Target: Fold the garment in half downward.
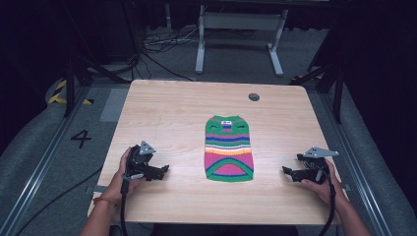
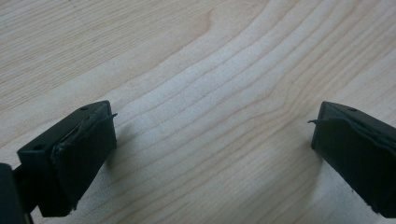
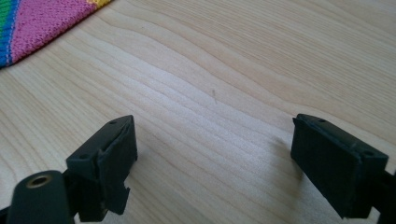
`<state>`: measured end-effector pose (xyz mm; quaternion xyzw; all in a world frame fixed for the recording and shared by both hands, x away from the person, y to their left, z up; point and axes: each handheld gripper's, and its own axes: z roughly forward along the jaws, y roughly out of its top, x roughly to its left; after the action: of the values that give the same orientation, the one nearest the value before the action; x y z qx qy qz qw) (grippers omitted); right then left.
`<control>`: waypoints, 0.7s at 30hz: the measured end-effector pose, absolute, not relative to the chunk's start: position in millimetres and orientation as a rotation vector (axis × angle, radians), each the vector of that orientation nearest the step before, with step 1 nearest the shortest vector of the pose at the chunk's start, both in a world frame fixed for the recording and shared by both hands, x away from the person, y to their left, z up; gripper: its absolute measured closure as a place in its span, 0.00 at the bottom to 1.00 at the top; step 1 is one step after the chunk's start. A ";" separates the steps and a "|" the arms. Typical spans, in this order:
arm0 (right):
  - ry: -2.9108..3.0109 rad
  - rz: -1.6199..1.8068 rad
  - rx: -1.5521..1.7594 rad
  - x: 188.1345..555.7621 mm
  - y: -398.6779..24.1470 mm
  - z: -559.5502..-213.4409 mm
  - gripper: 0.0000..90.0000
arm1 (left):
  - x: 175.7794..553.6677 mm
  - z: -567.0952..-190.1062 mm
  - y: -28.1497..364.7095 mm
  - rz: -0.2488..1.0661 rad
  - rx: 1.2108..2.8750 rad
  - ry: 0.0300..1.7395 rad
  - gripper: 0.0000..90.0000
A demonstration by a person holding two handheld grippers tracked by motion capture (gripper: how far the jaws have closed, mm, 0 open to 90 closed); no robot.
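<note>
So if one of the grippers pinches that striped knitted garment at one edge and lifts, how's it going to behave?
The striped knitted garment lies flat and thin on the table, so it is probably floppy and would drape from the pinch rather than hold its shape. Being small, soft knit, it likely weighs little. Pushed on the smooth wood, it may bunch or slide instead of moving as one piece.

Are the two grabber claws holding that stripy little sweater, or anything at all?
No, nothing is held. The left gripper and right gripper both stand open over bare table, one on each side of the striped sweater, which lies flat and untouched.
</note>
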<state>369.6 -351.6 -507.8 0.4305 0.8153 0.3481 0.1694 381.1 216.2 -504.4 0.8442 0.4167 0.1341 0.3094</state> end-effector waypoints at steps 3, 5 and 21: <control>2.318 0.990 1.227 367.7 -353.1 -507.7 0.16 | 381.1 -504.8 216.6 0.353 2.228 1.094 0.00; 2.325 0.994 1.213 366.4 -355.2 -507.7 0.17 | 380.8 -504.5 217.9 0.346 2.238 1.081 0.00; 2.373 0.924 1.250 375.4 -352.7 -500.2 0.24 | 393.2 -499.0 227.2 0.280 2.273 0.965 0.19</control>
<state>375.4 -352.7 -500.2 0.4355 0.8268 0.3220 0.1516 393.2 227.2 -499.0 0.8658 0.3676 0.1066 0.3224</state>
